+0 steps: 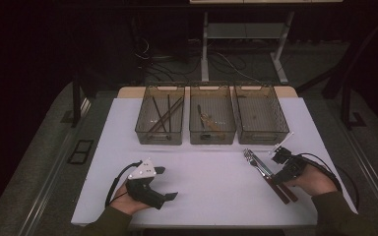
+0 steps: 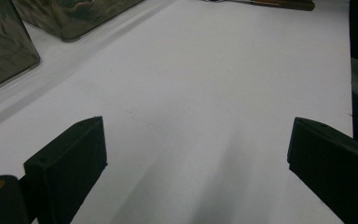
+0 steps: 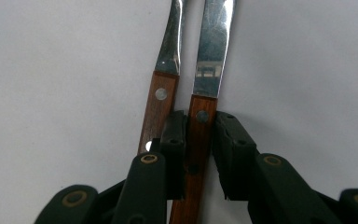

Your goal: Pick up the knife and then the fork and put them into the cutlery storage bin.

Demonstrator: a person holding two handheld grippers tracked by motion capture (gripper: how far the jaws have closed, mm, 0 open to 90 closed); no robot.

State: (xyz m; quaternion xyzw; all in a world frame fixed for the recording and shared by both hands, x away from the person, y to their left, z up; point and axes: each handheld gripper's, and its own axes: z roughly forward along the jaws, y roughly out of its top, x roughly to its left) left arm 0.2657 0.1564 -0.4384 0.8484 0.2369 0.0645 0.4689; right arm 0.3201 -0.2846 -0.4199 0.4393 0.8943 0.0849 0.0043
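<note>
Two wooden-handled steel utensils lie side by side on the white table (image 1: 206, 182), at its right. One has a narrow neck and looks like a fork (image 3: 158, 107). The other is a knife (image 3: 212, 42) with a wider, flat blade. My right gripper (image 3: 200, 135) straddles the knife's handle just below the blade, one pad wedged between the two handles and both pads against the wood. From above, that right gripper (image 1: 274, 178) sits over the pair (image 1: 258, 166). My left gripper (image 1: 166, 183) rests at the front left, jaws wide apart, only bare table between the left gripper's (image 2: 196, 140) jaws.
Three clear bins stand in a row at the back: the left bin (image 1: 160, 133) holds dark sticks, the middle bin (image 1: 212, 136) some cutlery, the right bin (image 1: 262, 136) little that I can make out. A thin white stick (image 1: 284, 142) lies beside the right gripper.
</note>
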